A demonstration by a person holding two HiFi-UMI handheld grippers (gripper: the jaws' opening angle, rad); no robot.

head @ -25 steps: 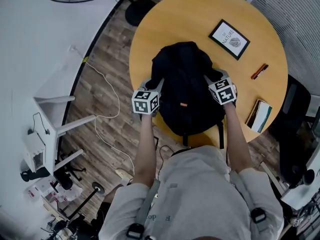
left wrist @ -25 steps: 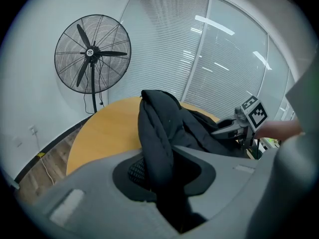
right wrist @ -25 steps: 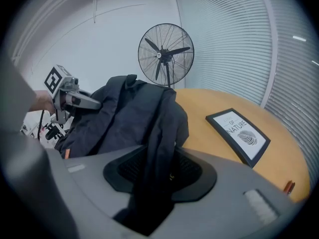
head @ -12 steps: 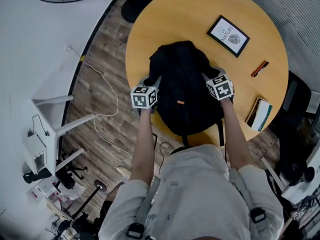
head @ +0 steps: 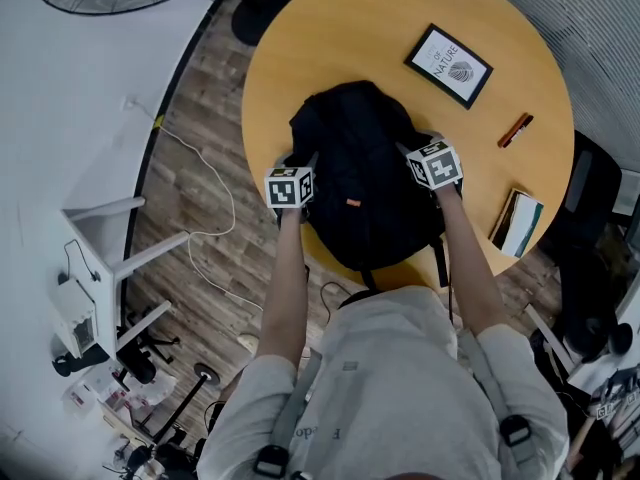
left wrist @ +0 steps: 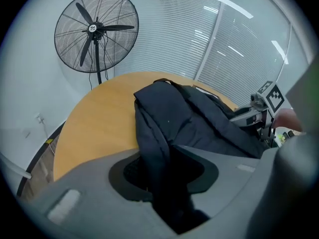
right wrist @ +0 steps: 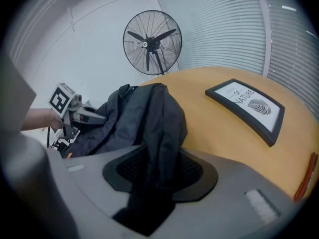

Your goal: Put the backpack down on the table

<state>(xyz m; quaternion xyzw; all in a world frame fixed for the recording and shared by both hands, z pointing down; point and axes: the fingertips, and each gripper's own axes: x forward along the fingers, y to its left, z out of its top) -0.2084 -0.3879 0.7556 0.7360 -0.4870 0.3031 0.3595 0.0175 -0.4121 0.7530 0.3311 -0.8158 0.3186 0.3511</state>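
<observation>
— At the left gripper (head: 305, 163), the jaws were just opened wider; backpack (head: 360, 183) fabric was left slack between them.
— Backpack was seen settled on the table (head: 330, 28), lower than a second before. Release judged begun.
— The right gripper (head: 415, 153)?
— Was held clamped on its side fold.

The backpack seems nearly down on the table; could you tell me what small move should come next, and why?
Probably open the jaws fully and draw back. The backpack appears to rest on the table already. On the left gripper the jaws have just been opening, with fabric between them; the right gripper grips fabric on the other side.
</observation>
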